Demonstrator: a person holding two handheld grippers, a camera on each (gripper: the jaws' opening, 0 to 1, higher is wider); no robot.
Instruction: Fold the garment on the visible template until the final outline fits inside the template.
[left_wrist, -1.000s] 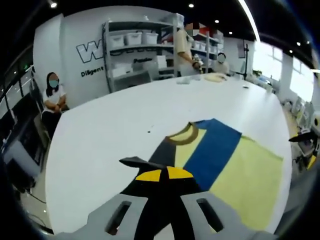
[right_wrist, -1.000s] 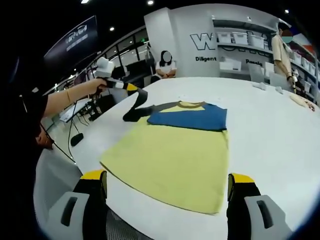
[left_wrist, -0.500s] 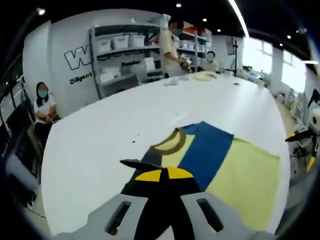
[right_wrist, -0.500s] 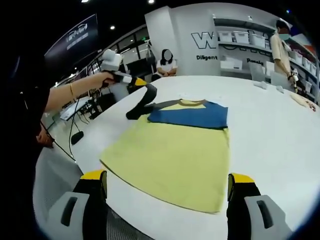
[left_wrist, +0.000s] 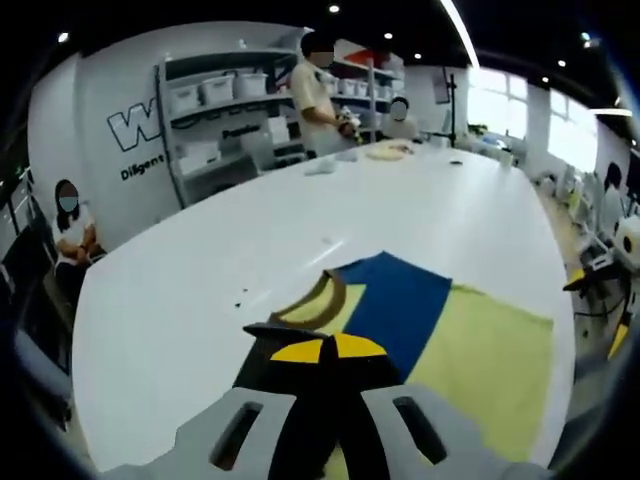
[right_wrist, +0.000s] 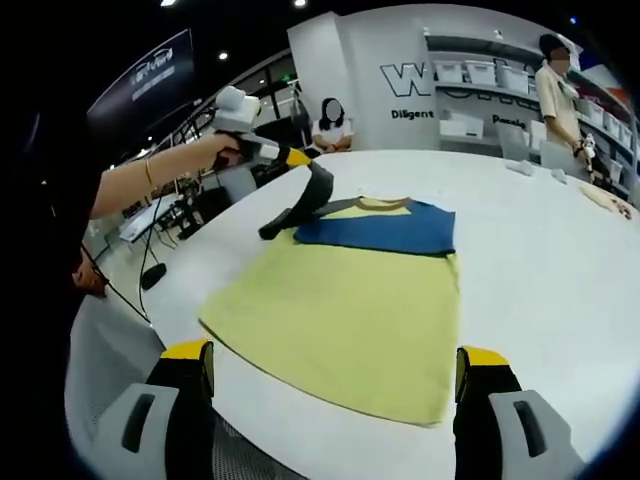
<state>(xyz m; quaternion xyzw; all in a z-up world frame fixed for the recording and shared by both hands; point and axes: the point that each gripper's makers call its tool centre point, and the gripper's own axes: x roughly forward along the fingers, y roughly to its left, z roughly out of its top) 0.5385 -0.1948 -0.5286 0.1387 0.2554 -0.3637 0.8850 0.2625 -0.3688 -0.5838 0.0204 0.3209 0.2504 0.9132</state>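
One T-shirt (right_wrist: 350, 310) lies on white worktop (right_wrist: 540, 270); left tool (left_wrist: 322, 349) pinches its dark sleeve (right_wrist: 305, 200), right tool (right_wrist: 335, 375) gapes empty before its hem.

Shirt (left_wrist: 470, 350) hem cut off – shelf bins (left_wrist: 215, 90) blurry.

We see the garment (right_wrist: 345, 310) as soft matt cloth: a yellow body, a blue band and a ribbed brownish collar (left_wrist: 315, 300), lying smooth with hardly a wrinkle. Its dark sleeve (right_wrist: 305, 200) hangs limp from the left gripper (right_wrist: 300, 160). The counter (right_wrist: 540, 280) looks like a smooth white surface with a faint sheen. Both grippers look like grey moulded plastic, matt; on the right gripper (right_wrist: 335, 375) the jaws carry yellow tips over black pads.
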